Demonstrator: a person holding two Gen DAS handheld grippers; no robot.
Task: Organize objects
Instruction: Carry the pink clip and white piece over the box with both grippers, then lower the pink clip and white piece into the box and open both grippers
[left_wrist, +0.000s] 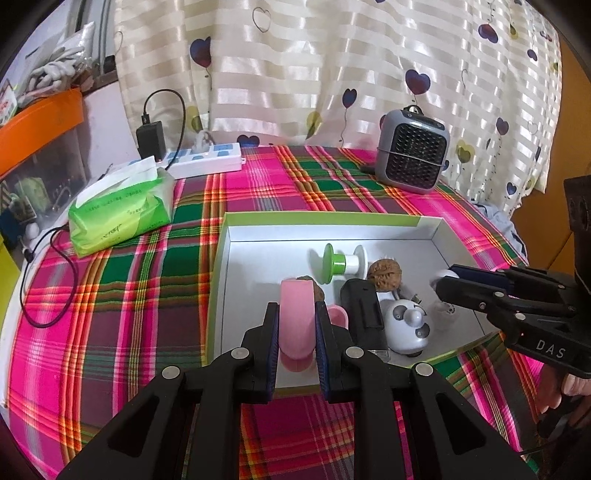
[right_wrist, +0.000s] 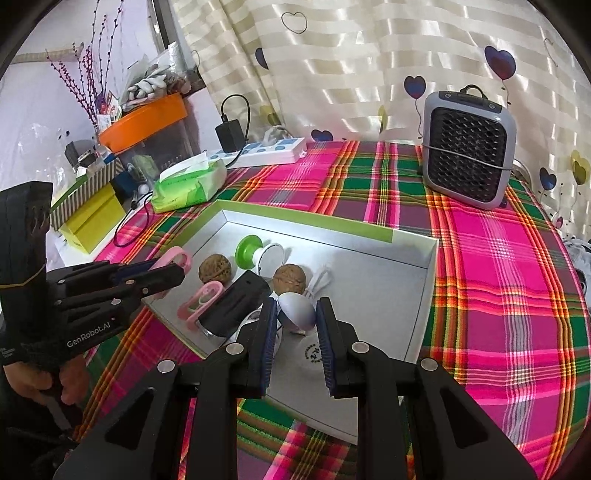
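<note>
A white box with a green rim (left_wrist: 325, 218) (right_wrist: 306, 216) lies on the plaid cloth. My left gripper (left_wrist: 296, 325) is shut on a pink clip (left_wrist: 297, 317) (right_wrist: 176, 258), held over the box's near left side. My right gripper (right_wrist: 296, 319) (left_wrist: 445, 278) is shut on a white egg-shaped object (right_wrist: 297, 308) (left_wrist: 443, 275) above the box's right part. In the box lie a second pink clip (right_wrist: 201, 302), two walnuts (left_wrist: 384, 275) (right_wrist: 215, 268), a green and white spool (left_wrist: 341, 263) (right_wrist: 258, 255), a black device (left_wrist: 364, 310) (right_wrist: 236, 299) and a white round toy (left_wrist: 406, 325).
A green tissue pack (left_wrist: 122, 206) (right_wrist: 188, 182), a white power strip (left_wrist: 207, 157) with a black adapter (left_wrist: 150, 138) and cable lie at the back left. A grey fan heater (left_wrist: 413, 151) (right_wrist: 467, 151) stands at the back right. Curtain behind. Bins left of the table.
</note>
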